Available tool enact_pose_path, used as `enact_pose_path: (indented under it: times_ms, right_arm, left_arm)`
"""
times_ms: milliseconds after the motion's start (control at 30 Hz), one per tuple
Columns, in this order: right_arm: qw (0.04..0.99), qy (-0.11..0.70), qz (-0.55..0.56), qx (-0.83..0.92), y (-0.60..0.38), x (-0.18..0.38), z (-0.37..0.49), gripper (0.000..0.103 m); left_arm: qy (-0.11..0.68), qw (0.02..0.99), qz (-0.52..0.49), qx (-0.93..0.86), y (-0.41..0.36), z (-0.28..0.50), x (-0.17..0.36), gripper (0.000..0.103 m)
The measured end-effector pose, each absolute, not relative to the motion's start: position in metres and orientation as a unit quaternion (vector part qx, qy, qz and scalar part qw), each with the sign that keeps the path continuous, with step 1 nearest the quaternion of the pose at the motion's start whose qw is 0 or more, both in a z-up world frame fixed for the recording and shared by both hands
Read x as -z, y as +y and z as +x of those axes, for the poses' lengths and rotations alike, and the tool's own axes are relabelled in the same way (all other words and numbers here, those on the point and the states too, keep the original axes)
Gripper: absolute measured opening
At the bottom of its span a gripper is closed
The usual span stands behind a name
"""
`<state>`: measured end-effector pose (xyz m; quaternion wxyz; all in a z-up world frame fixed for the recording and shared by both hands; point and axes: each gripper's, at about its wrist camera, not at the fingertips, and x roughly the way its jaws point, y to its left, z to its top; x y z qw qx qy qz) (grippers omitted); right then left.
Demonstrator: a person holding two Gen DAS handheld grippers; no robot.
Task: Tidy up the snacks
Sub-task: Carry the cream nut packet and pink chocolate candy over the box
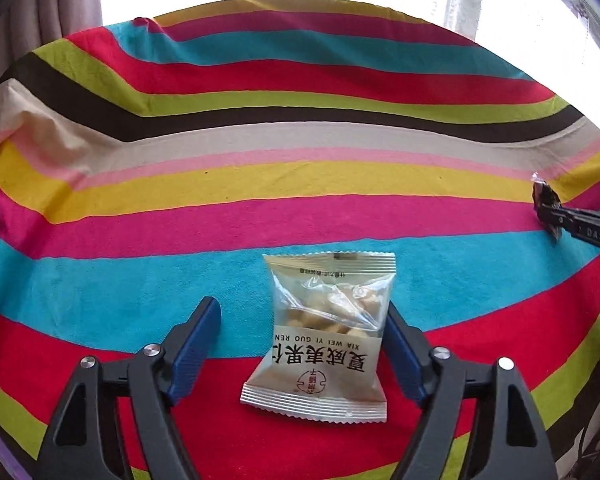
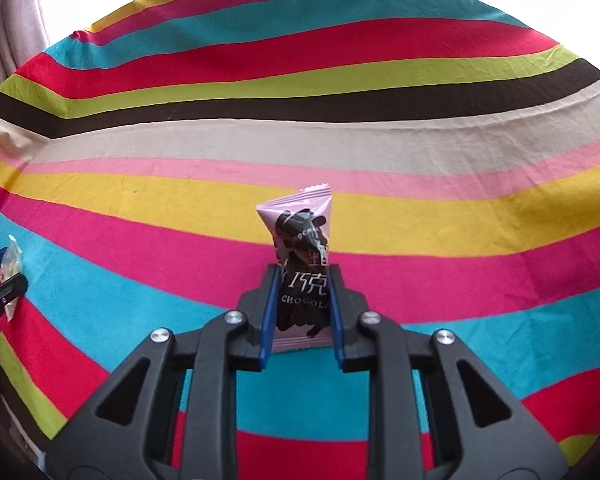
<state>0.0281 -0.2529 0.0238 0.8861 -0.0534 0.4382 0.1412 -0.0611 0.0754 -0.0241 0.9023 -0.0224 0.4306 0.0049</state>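
Left tool (image 1: 300,336) wide, straddling nut packet (image 1: 320,340); right tool (image 2: 302,308) level, clamping chocolate packet (image 2: 300,264).

Chocolate packet (image 2: 302,264) lettering partly covered by pads (image 2: 269,312).

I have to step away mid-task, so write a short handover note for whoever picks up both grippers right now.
Left gripper: open, straddling the nut packet, which lies flat on the striped cloth against the right finger pad; not gripped.
Right gripper: shut on the chocolate packet, held above the cloth.
Done: chocolate picked up.
Left: grasp the nuts, then place both; no destination is in view.
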Motion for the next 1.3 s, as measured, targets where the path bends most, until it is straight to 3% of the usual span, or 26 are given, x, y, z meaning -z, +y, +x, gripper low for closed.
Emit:
enact_pose_path:
  times_ms: [233, 367, 400, 1300]
  right_arm:
    - [0.886, 0.419, -0.071, -0.186, -0.197, -0.035, -0.036, 0.027]
    - [0.888, 0.413, -0.084, -0.183, -0.182, -0.024, -0.051, 0.027]
    - [0.887, 0.416, -0.083, -0.181, -0.182, -0.02, -0.051, 0.027]
    - [0.894, 0.412, -0.063, -0.166, -0.188, -0.017, -0.047, 0.027]
  left_arm:
    - [0.428, 0.904, -0.008, -0.005, 0.069, -0.064, 0.015, 0.075]
    - [0.415, 0.91, 0.003, -0.004, 0.057, -0.075, 0.01, 0.047]
    - [0.413, 0.911, 0.01, -0.005, 0.051, -0.081, 0.008, 0.045]
    - [0.425, 0.905, 0.008, -0.01, 0.053, -0.084, -0.003, 0.043]
